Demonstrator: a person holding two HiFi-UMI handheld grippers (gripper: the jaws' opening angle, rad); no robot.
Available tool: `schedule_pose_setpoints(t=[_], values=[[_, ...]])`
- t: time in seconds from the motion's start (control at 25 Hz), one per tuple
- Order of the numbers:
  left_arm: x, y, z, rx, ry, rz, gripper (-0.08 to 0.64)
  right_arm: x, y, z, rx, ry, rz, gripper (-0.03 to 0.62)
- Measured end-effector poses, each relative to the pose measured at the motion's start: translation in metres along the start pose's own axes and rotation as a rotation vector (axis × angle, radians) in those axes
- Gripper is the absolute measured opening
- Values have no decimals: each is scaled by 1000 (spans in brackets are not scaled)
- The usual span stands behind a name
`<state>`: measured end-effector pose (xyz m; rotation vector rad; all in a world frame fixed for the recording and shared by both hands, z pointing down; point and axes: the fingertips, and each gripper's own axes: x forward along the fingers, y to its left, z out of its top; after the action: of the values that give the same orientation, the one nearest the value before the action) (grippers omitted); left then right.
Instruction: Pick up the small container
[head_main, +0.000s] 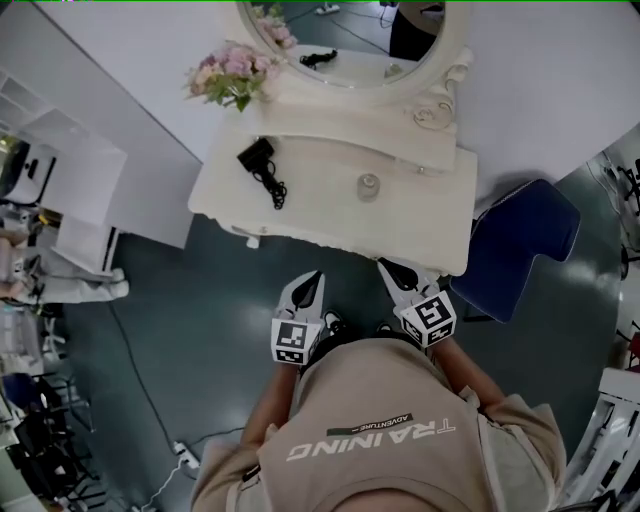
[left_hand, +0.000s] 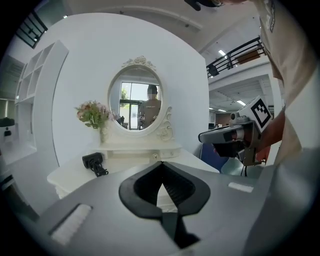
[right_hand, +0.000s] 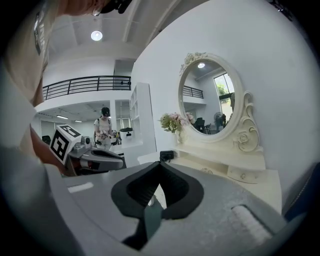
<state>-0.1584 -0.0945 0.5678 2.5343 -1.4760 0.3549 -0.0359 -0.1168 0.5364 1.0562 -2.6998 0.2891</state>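
In the head view, the small container stands upright on the white dressing table. It sits near the middle of the top, just in front of the raised ledge under the oval mirror. A black corded appliance lies well to its left, and a bunch of flowers sits at the back left corner. The container looks to me like a clear, squat jar with a rounded cap. I judge it light and rigid, smooth enough to slip, and breakable if I tip it. I would take it across the body just under the cap, with the pads on opposite sides and only modest pressure. The left gripper and the right gripper hang side by side off the table's near edge, well apart from the jar. In the left gripper view, the jaws are pressed together at the tips with nothing between them, and they point toward the table. A tiny glint on the tabletop just above the tips may be the jar, but it is too small for me to be sure. In the right gripper view, that gripper's jaws likewise meet at the tips and pinch nothing. The mirror and the table's right end fill the background, and I cannot pick the jar out with any confidence. Whichever tool I use, its jaws would have to spread before I close in on the jar.
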Motion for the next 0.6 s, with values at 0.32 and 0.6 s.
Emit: schedule_pose_setpoints(t=[0.32,0.6], values=[[14,47,15,-3,-45,-76,18,19,-15,6,27,12,-149,3],[21,60,5,-39,-40,-110,18,25,3,7,7,-1,-206,3]])
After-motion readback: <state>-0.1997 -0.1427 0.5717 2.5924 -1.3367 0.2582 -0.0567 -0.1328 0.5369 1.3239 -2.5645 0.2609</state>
